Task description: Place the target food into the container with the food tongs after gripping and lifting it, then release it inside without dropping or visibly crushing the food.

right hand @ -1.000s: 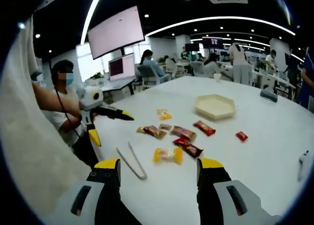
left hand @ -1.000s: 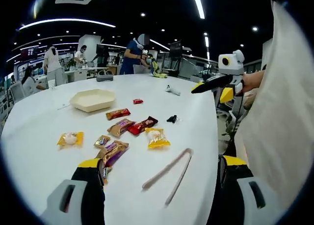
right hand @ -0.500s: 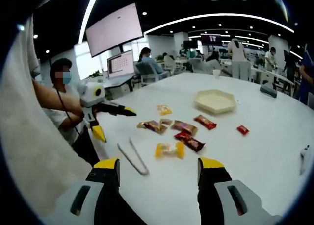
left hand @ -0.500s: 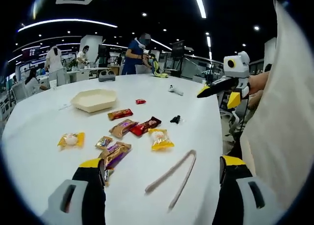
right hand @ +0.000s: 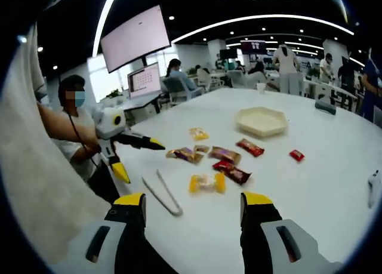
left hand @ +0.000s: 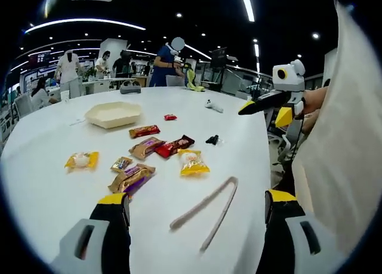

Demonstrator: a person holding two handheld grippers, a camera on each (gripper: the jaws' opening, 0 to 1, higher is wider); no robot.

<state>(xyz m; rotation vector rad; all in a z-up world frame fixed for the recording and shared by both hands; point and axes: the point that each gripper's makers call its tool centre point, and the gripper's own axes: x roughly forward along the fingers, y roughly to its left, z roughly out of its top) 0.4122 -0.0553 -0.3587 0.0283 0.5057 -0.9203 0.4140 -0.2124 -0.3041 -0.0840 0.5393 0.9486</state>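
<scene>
While nothing is held yet, the step in hand is judged to be picking up the tongs, and the food grip comes after that

Left gripper view:
- left gripper (left hand: 190, 226) at bottom of frame, jaws spread wide apart, nothing between them
- food tongs (left hand: 206, 209) lie flat on the white table (left hand: 48, 190), lower centre, just above the gap between the jaws; joined end points to upper right, the two tips fan to lower left
- right gripper (left hand: 270, 101) enters at right, mid-height, hanging above the table edge; its yellow-tipped jaws are parted and bare
- packets lie mid-frame: yellow-wrapped snack (left hand: 192, 163) nearest the tongs, red-brown bar (left hand: 175, 145) above it, lone yellow packet (left hand: 82, 160) far left
- container (left hand: 113, 113), a shallow cream hexagonal tray, upper left, well apart from the tongs, looks empty

Right gripper view:
- right gripper (right hand: 192, 223) at bottom, jaws wide and empty
- tongs (right hand: 162, 193) lower left of centre, tips toward upper left, bend toward the bottom
- left gripper (right hand: 137, 150) at left, mid-height, jaws apart, nothing in them, near the tongs but not touching
- yellow-wrapped snack (right hand: 205, 182) just right of the tongs; tray (right hand: 262, 121) upper right

How to do it well (judgement):
- close on the tongs' arms part-way up from the bend, so a squeeze shuts the tips
- which packet is the target cannot be told; the yellow one is nearest
- wrappers look thin and crinkly, contents probably soft: pinch lightly across the middle and lift clear before carrying over the other packets to the tray
</scene>
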